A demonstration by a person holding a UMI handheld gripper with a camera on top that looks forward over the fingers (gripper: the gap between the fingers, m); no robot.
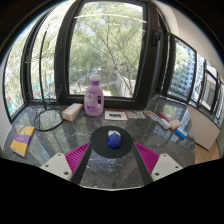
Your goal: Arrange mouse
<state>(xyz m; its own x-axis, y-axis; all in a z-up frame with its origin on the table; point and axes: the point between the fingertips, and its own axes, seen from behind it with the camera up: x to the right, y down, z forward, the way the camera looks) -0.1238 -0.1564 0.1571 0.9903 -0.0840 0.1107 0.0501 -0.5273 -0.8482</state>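
Observation:
A small blue mouse (pixel 114 140) lies on a round dark mouse mat (pixel 112 138) on a grey marbled table (pixel 110 168). My gripper (pixel 112 158) is open and empty. Its two fingers with pink pads (pixel 78 156) stand wide apart on either side of the near part of the mat. The mouse lies just ahead of the fingertips, about midway between them, touching neither.
A pink bottle (pixel 94 98) stands beyond the mat by the window. A white box (pixel 72 112) and a yellow object (pixel 22 144) lie to the left. Papers (pixel 116 115) and several small items (pixel 172 125) lie to the right. Windows surround the table.

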